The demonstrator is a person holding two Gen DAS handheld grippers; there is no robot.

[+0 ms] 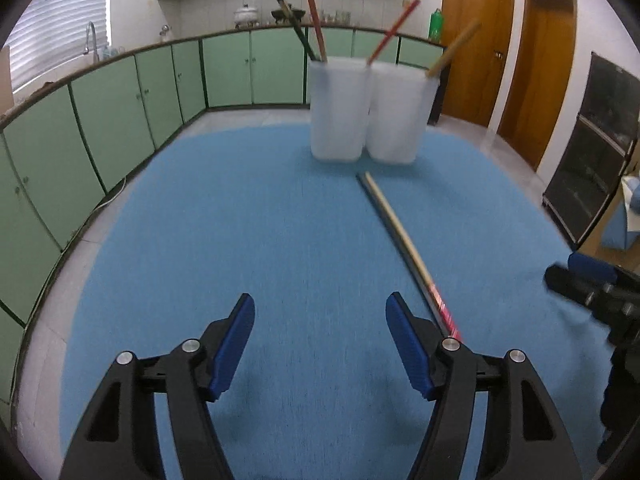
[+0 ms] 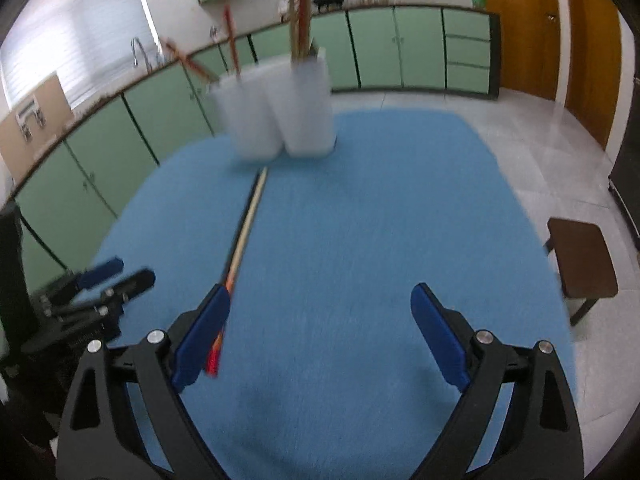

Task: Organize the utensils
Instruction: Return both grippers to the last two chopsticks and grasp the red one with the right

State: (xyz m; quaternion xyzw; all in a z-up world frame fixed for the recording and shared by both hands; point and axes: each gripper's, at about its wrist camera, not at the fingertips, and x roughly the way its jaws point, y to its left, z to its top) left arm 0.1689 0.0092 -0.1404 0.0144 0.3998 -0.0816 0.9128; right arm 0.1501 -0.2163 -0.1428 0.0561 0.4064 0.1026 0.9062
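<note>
Two white plastic cups stand side by side at the far end of the blue table mat, with several chopsticks leaning in them. They also show in the right wrist view. A pair of chopsticks lies flat on the mat, running from the cups toward me. It also shows in the right wrist view. My left gripper is open and empty, just left of that pair. My right gripper is open and empty, its left finger over the pair's red end.
The right gripper shows at the left view's right edge; the left gripper shows at the right view's left edge. A brown stool stands right of the table. Green cabinets line the walls.
</note>
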